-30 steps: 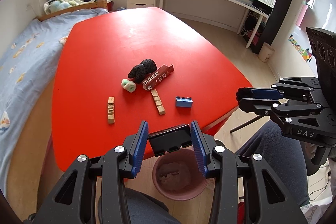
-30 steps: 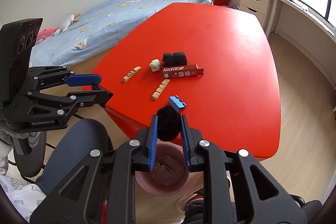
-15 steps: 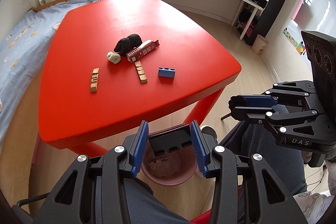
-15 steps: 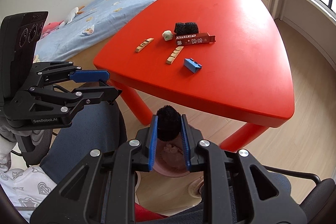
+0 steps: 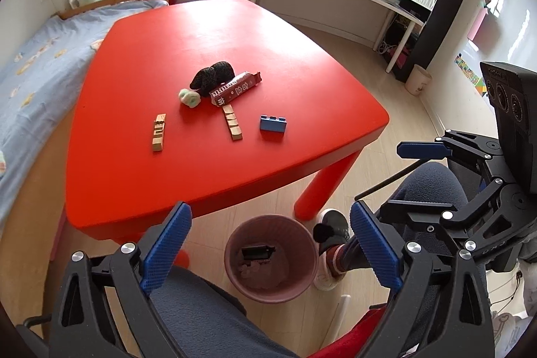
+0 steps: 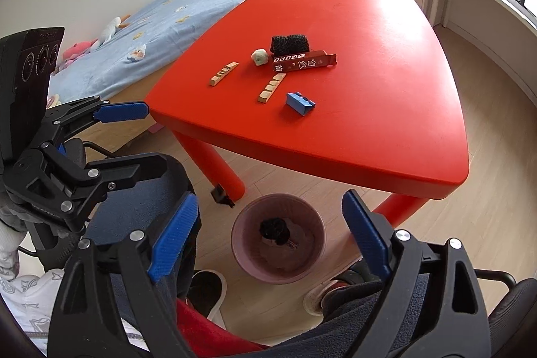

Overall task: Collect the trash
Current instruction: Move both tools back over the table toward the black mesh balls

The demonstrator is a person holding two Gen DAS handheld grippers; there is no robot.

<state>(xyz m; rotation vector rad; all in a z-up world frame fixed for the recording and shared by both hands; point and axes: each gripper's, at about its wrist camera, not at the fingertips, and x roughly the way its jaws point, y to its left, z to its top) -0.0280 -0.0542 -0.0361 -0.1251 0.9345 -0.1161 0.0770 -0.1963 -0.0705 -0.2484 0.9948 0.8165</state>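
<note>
Opening wide above the pink waste bin (image 5: 270,258), the left gripper (image 5: 270,249) and the right gripper (image 6: 270,235) are both seen with nothing between their blue pads. Below the spread jaws, a black box-like piece (image 5: 257,253) and a black fuzzy ball (image 6: 274,230) are seen lying inside the bin. Well beyond the fingertips, on the red table (image 5: 208,49), a black fuzzy lump (image 5: 212,78), a red wrapper (image 5: 235,88), a pale green tuft (image 5: 190,97), two wooden strips (image 5: 158,132) and a blue block (image 5: 273,124) are left lying.

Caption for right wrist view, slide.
Right gripper opening empty above the pink bin, black fuzzy ball inside.
</note>
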